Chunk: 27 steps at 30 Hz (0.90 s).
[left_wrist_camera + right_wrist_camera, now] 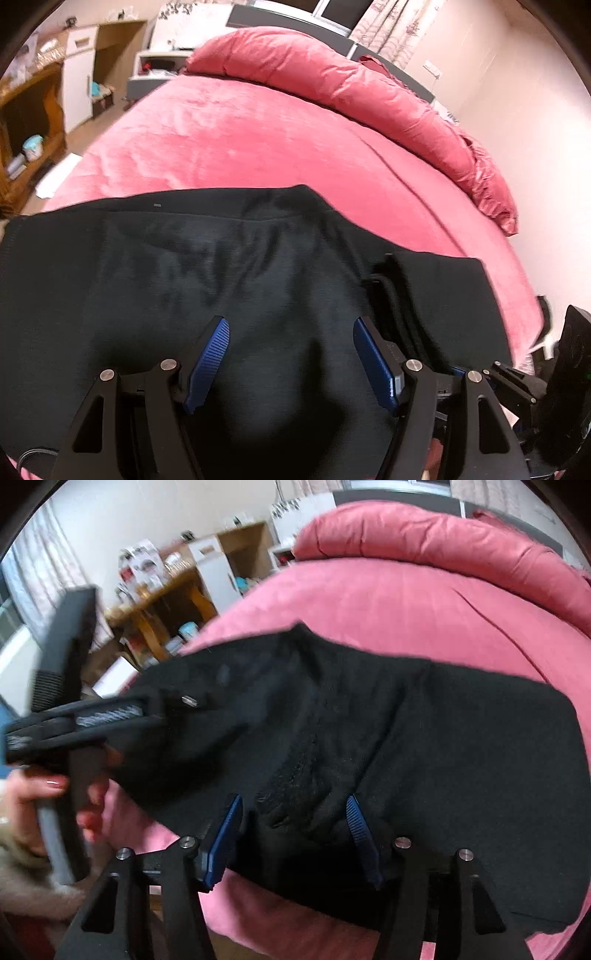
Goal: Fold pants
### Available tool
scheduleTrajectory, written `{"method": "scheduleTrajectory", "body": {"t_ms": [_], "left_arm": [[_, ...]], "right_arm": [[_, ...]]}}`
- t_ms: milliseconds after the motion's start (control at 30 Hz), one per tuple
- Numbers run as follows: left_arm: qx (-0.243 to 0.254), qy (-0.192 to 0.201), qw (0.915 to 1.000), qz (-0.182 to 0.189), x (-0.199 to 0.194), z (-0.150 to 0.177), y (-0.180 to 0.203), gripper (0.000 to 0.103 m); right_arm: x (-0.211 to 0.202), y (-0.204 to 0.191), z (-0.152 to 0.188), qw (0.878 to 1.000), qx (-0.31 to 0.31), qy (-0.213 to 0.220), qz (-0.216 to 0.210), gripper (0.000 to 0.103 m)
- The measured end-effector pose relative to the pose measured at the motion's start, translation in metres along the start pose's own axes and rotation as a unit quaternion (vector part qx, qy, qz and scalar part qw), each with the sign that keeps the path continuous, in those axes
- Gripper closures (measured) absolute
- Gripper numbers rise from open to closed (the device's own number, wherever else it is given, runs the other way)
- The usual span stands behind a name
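Right, the black pants [184,280] lay flat on the pink bed [240,140] near its front edge; my left tool [291,354] and right tool [293,830] both hovered spread above them, pinching nothing.

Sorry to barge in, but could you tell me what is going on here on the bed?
A person is folding black pants on a bed with a pink cover, holding a two-finger gripper in each hand. The pants lie spread over the near edge of the bed, partly doubled over on one side. The left gripper hovers open over the fabric. The right gripper is open too, with bunched cloth between its fingers but not pinched. A pink duvet is piled at the far end.
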<state>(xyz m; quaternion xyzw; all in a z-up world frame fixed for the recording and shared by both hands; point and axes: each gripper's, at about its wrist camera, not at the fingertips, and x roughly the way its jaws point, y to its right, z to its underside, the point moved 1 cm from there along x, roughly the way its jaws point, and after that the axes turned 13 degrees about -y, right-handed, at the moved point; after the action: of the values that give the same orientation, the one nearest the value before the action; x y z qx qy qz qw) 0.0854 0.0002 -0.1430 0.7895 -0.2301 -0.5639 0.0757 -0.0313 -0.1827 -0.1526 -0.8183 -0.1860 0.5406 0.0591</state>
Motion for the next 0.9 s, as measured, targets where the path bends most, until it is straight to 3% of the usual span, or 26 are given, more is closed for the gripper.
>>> {"method": "scheduleTrajectory", "body": {"t_ms": [167, 233, 267, 333, 367, 433, 500, 533, 567, 667, 800, 900], "left_arm": [[-0.006, -0.018, 0.9978, 0.064, 0.006, -0.010, 0.018, 0.032], [-0.002, -0.035, 0.9956, 0.087, 0.015, -0.015, 0.028, 0.027], [-0.002, -0.050, 0.9942, 0.095, 0.022, -0.018, 0.034, 0.025], [0.001, -0.075, 0.9918, 0.104, 0.036, -0.022, 0.044, 0.025], [0.002, -0.083, 0.9913, 0.102, 0.043, -0.023, 0.048, 0.025], [0.005, -0.091, 0.9922, 0.085, 0.054, -0.026, 0.057, 0.026], [0.018, -0.088, 0.9940, 0.062, 0.060, -0.027, 0.066, 0.029], [0.032, -0.081, 0.9952, 0.045, 0.061, -0.026, 0.071, 0.039], [0.049, -0.078, 0.9952, 0.031, 0.062, -0.024, 0.075, 0.055], [0.086, -0.083, 0.9920, 0.040, 0.060, -0.023, 0.087, 0.088], [0.116, -0.018, 0.9922, 0.042, 0.026, -0.024, 0.093, 0.090], [0.123, -0.018, 0.9917, 0.032, 0.024, -0.019, 0.088, 0.090]], "right_arm": [[-0.058, 0.034, 0.007, 0.990, 0.066, 0.116, -0.034, 0.044], [-0.078, 0.058, 0.015, 0.982, 0.111, 0.152, -0.018, 0.044], [-0.086, 0.078, 0.020, 0.976, 0.146, 0.161, 0.014, 0.044], [-0.087, 0.101, 0.021, 0.971, 0.180, 0.144, 0.058, 0.047], [-0.086, 0.116, 0.022, 0.968, 0.198, 0.132, 0.076, 0.058], [-0.083, 0.134, 0.024, 0.966, 0.214, 0.124, 0.079, 0.070], [-0.074, 0.143, 0.022, 0.964, 0.224, 0.108, 0.091, 0.070], [-0.070, 0.147, 0.022, 0.964, 0.228, 0.101, 0.095, 0.070], [-0.065, 0.148, 0.022, 0.964, 0.230, 0.095, 0.097, 0.070], [-0.054, 0.149, 0.022, 0.962, 0.236, 0.080, 0.111, 0.070], [-0.056, 0.145, 0.024, 0.965, 0.225, 0.081, 0.111, 0.070], [-0.050, 0.140, 0.025, 0.968, 0.211, 0.068, 0.116, 0.072]]}}
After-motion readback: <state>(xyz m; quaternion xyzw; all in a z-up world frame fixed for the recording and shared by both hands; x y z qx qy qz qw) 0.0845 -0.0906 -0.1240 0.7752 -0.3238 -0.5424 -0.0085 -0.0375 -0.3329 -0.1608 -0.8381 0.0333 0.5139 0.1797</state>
